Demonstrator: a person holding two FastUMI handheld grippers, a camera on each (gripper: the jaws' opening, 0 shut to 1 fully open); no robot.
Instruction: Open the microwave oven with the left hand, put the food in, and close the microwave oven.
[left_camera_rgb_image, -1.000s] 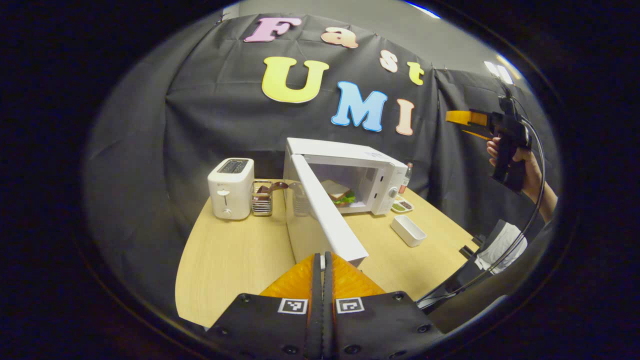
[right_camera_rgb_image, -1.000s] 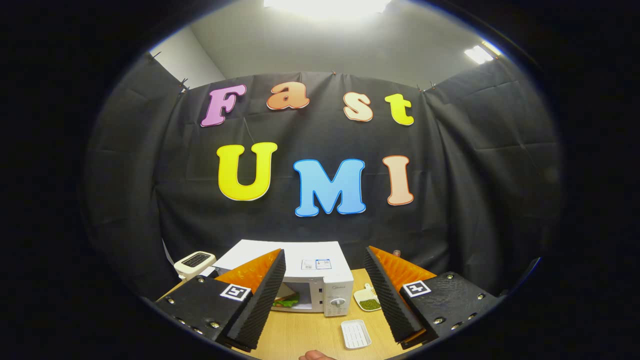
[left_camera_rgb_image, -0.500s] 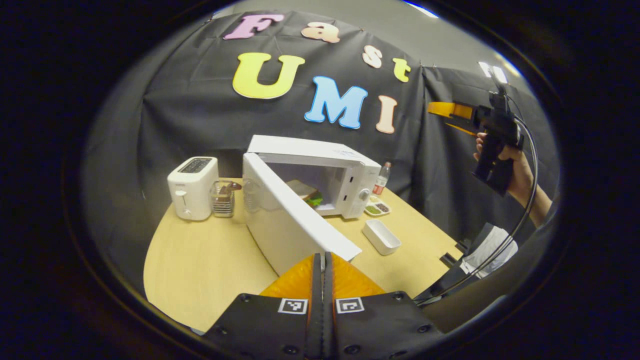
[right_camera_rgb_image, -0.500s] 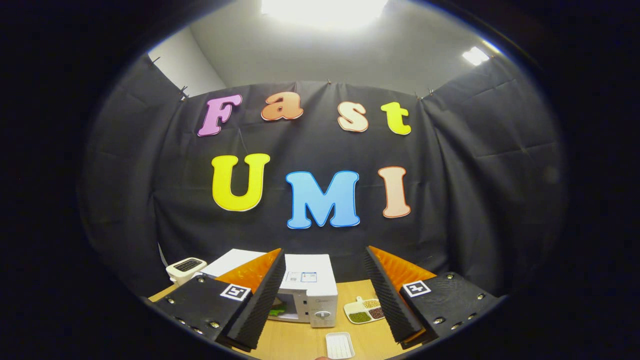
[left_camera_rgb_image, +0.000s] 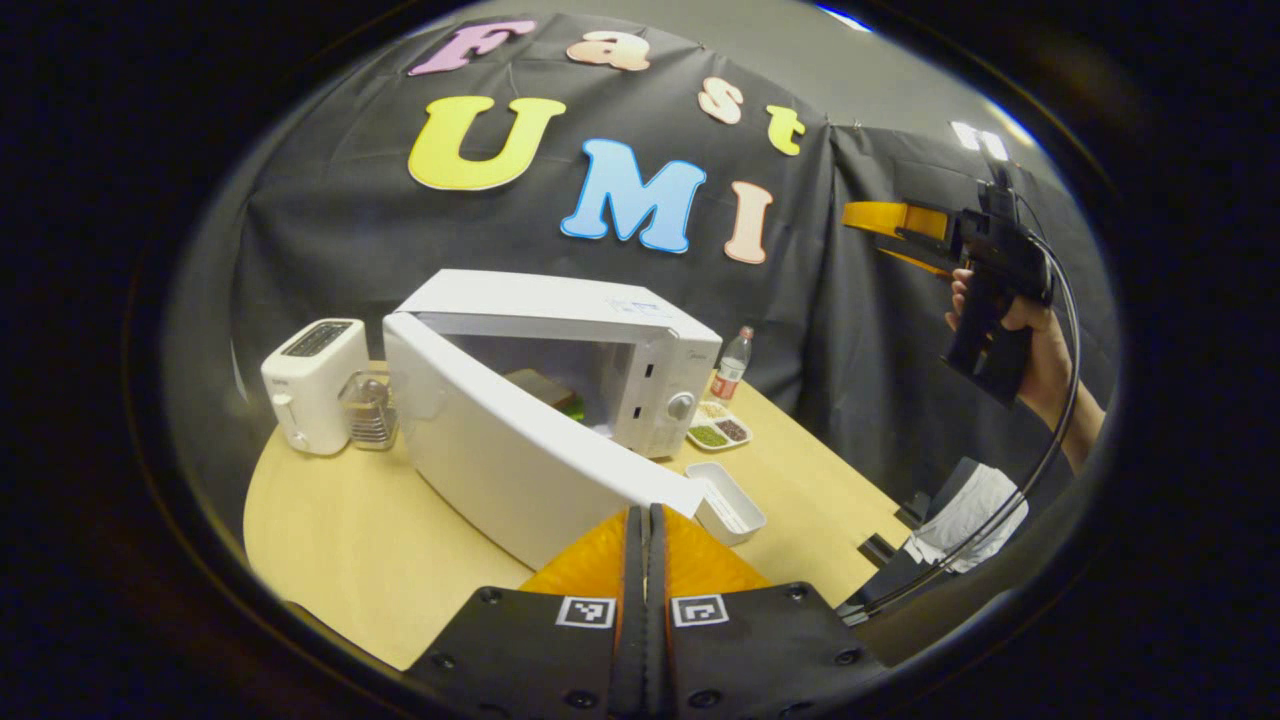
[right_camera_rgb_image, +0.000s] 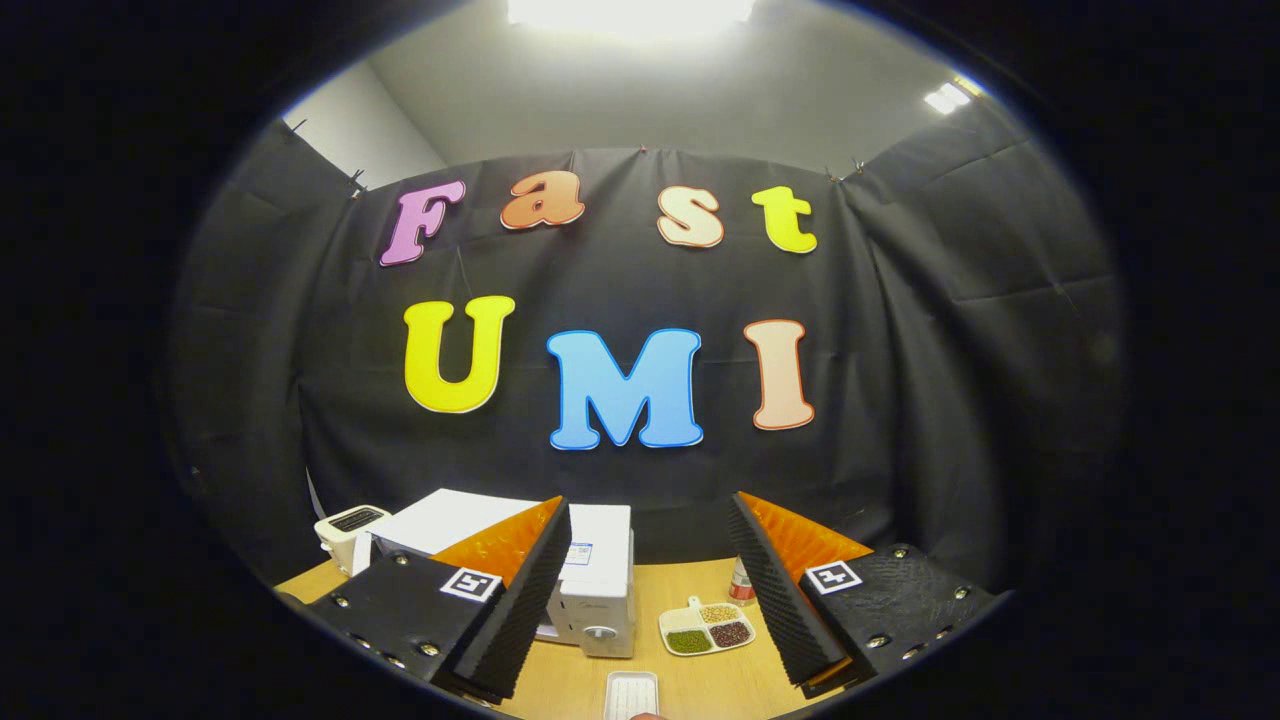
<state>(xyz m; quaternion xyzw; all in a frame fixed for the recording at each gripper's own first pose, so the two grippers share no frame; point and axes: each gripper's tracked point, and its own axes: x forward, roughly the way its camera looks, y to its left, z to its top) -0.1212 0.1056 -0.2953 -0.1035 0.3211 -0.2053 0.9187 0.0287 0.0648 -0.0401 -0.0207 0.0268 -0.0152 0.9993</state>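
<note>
Swinging inward since a second ago, the door (left_camera_rgb_image: 520, 455) now stands at a narrower angle to the microwave (left_camera_rgb_image: 590, 355), though a gap remains between its free edge and the control panel. Left gripper (left_camera_rgb_image: 644, 535) sits just behind that free edge, its fingers pressed together with nothing between them; whether they touch the door I cannot tell. Through the gap the food (left_camera_rgb_image: 545, 392) (a sandwich with green filling) lies inside the cavity, partly hidden by the door.

On the tabletop (left_camera_rgb_image: 330, 520), a toaster (left_camera_rgb_image: 308, 385) stands left of the microwave with a small wire rack (left_camera_rgb_image: 370, 420) between them. To the right of the microwave are a divided dish (left_camera_rgb_image: 718, 430) of beans and a bottle (left_camera_rgb_image: 732, 365) near the wall. An empty white tray (left_camera_rgb_image: 730, 500) lies just beside the door's free edge, close to the path the door would sweep.

Right gripper (left_camera_rgb_image: 900, 235) is held high off to the right by a hand (left_camera_rgb_image: 1030, 340), well apart from the tabletop, a cable trailing below it. In the right gripper view its fingers (right_camera_rgb_image: 520, 600) are spread wide and empty, looking down on the microwave, dish and tray.
</note>
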